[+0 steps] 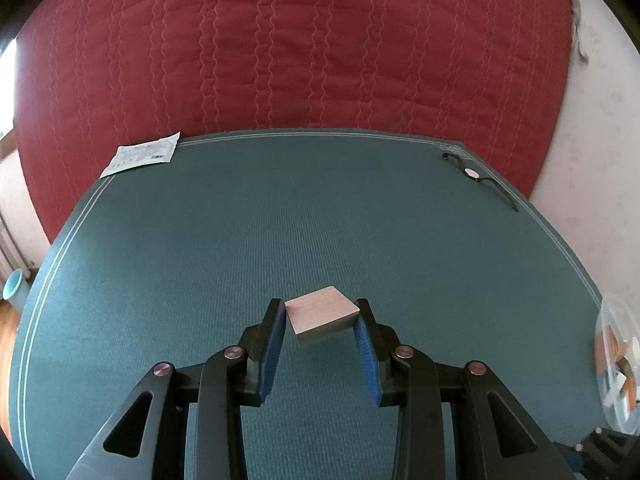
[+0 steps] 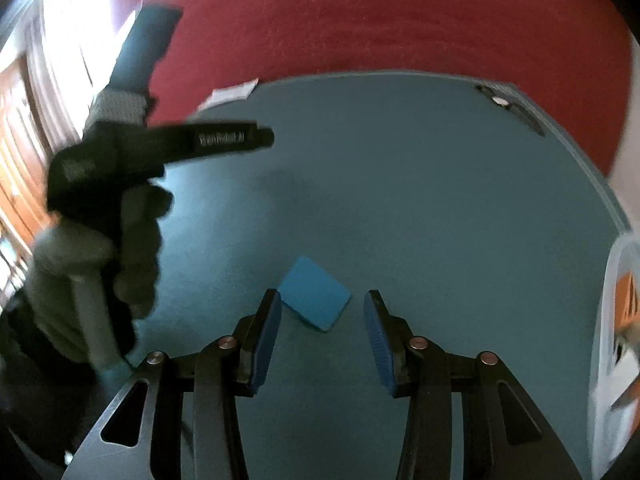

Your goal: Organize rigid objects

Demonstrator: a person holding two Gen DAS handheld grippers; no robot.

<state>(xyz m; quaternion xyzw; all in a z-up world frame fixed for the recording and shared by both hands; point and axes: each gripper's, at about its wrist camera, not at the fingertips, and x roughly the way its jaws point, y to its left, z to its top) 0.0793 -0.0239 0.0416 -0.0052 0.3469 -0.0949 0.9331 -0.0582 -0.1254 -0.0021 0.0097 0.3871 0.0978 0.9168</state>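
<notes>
My left gripper [image 1: 320, 310] is shut on a pale wooden block [image 1: 320, 314], which it pinches by two opposite corners a little above the green mat [image 1: 240, 220]. In the right wrist view a flat blue block [image 2: 316, 300] lies on the mat between the fingers of my right gripper [image 2: 323, 296]. The left pad almost touches the block's edge and the right pad stands clear of it, so this gripper is open. At the left of that blurred view a gloved hand [image 2: 128, 232] holds the left gripper's black body [image 2: 216, 140].
A clear plastic container [image 1: 616, 360] with wooden and orange pieces stands at the mat's right edge. A wristwatch [image 1: 472, 174] lies at the far right corner and a white packet [image 1: 140, 154] at the far left. Red quilt [image 1: 300, 40] lies beyond.
</notes>
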